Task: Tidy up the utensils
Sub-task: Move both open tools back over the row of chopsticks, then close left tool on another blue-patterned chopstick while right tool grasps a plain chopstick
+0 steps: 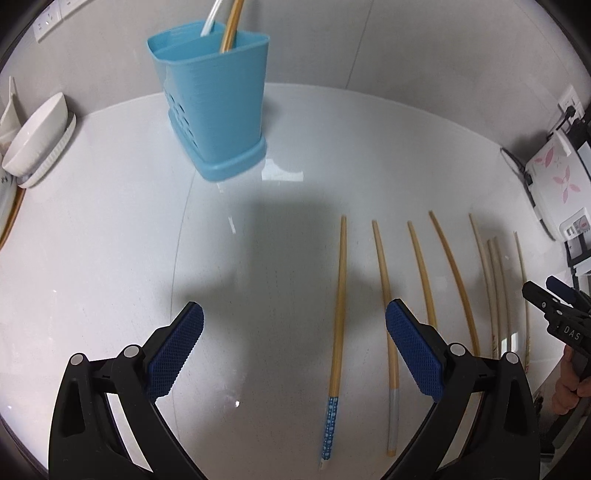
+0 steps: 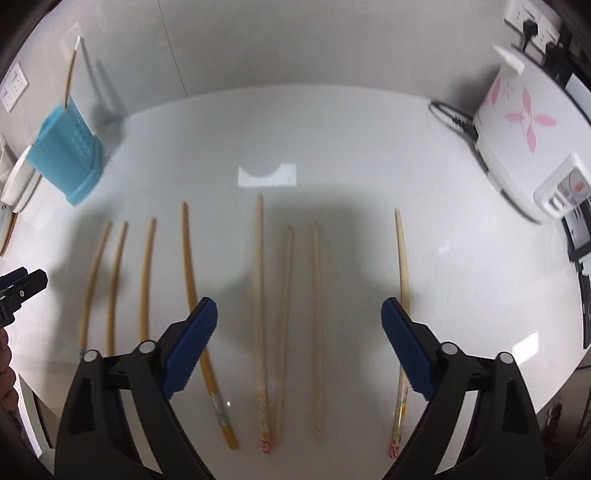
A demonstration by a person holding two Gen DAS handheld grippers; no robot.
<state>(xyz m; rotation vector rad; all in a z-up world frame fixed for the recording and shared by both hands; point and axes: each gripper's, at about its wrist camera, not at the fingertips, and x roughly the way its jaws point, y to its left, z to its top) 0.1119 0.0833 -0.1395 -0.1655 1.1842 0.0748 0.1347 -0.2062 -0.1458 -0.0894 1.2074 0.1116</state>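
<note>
Several bamboo chopsticks lie side by side on the white table (image 1: 110,221). A blue-handled chopstick (image 1: 338,317) lies between my left gripper's fingers. My left gripper (image 1: 294,325) is open and empty above the table. A blue utensil holder (image 1: 218,107) stands beyond it with two chopsticks (image 1: 231,26) inside. My right gripper (image 2: 299,321) is open and empty over three chopsticks (image 2: 284,325) with patterned ends. The holder shows at far left in the right wrist view (image 2: 64,158). The right gripper shows at the right edge of the left wrist view (image 1: 557,310).
White bowls (image 1: 37,136) are stacked at the left edge of the table. A white appliance with pink flowers (image 2: 524,122) and its cable stand at the right. Wall sockets are on the wall behind.
</note>
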